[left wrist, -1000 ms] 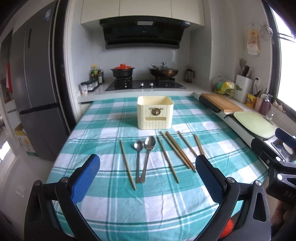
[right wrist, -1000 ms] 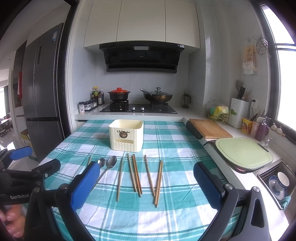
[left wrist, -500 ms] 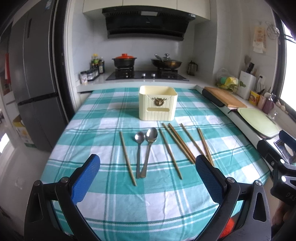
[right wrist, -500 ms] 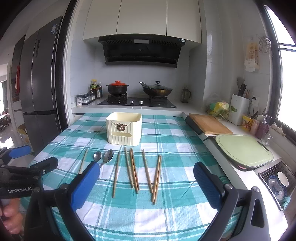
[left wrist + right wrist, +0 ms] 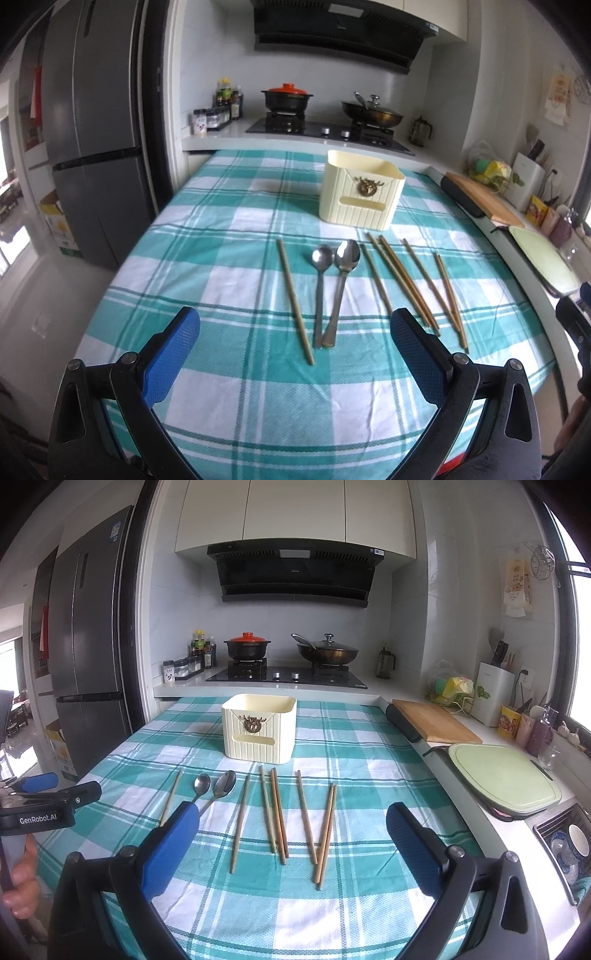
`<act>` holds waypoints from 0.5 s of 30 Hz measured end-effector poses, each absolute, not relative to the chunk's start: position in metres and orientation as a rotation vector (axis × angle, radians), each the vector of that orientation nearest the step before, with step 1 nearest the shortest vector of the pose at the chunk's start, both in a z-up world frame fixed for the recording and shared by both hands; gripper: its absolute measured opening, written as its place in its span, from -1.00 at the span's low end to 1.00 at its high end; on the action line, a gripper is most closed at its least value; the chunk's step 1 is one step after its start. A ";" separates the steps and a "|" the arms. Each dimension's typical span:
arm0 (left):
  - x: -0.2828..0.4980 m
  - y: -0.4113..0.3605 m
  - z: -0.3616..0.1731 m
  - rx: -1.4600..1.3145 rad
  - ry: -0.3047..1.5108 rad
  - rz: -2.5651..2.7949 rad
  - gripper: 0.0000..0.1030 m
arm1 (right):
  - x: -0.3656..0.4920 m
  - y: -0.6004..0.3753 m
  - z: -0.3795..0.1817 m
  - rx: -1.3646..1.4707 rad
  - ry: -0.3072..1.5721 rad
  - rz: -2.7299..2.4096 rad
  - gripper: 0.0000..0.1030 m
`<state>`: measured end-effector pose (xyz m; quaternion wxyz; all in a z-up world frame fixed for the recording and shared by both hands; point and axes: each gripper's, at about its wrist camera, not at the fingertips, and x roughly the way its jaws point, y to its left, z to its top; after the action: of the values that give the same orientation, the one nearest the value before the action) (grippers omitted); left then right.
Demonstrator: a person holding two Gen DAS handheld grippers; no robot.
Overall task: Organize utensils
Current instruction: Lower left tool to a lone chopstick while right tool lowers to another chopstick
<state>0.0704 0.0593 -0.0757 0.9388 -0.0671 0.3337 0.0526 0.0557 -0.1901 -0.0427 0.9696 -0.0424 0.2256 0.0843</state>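
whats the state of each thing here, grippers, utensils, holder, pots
left gripper: open, empty, above the table
right gripper: open, empty
cream ribbed plastic utensil holder: upright; inside not visible
two steel spoons: flat on the checked cloth, bowls toward the holder
wooden chopsticks: flat on the cloth, loose, none in the holder
black clay pot with red lid: lidded, on the stove
dark wok with glass lid: lidded, on the stove

Quick count of what's laid out on the tabletop [image 5: 229, 406]: two metal spoons [image 5: 334, 291] side by side, and seven wooden chopsticks [image 5: 275, 808], one off on its own left of the spoons and six to the right of them. Just one cream utensil holder [image 5: 258, 729] behind the row. Over on the stove, two pots [image 5: 246, 648]. Two cutting boards [image 5: 436, 722] along the side counter.
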 end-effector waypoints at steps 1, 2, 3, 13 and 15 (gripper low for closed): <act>0.072 0.060 -0.078 -0.137 0.687 0.112 0.99 | 0.058 -0.191 -0.045 -0.081 0.462 0.176 1.00; 0.074 0.061 -0.080 -0.136 0.694 0.115 0.99 | 0.060 -0.192 -0.046 -0.076 0.468 0.178 1.00; 0.077 0.061 -0.082 -0.135 0.701 0.117 0.99 | 0.062 -0.193 -0.048 -0.073 0.474 0.180 1.00; 0.097 0.064 -0.102 -0.117 0.762 0.125 0.99 | 0.080 -0.203 -0.067 -0.062 0.537 0.165 1.00; 0.101 0.068 -0.106 -0.120 0.773 0.138 0.99 | 0.087 -0.208 -0.070 -0.055 0.550 0.150 1.00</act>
<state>0.1008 0.0677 -0.1059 0.9222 -0.0582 0.3765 0.0670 0.0868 -0.2076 -0.0703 0.9593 -0.0270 0.2711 0.0741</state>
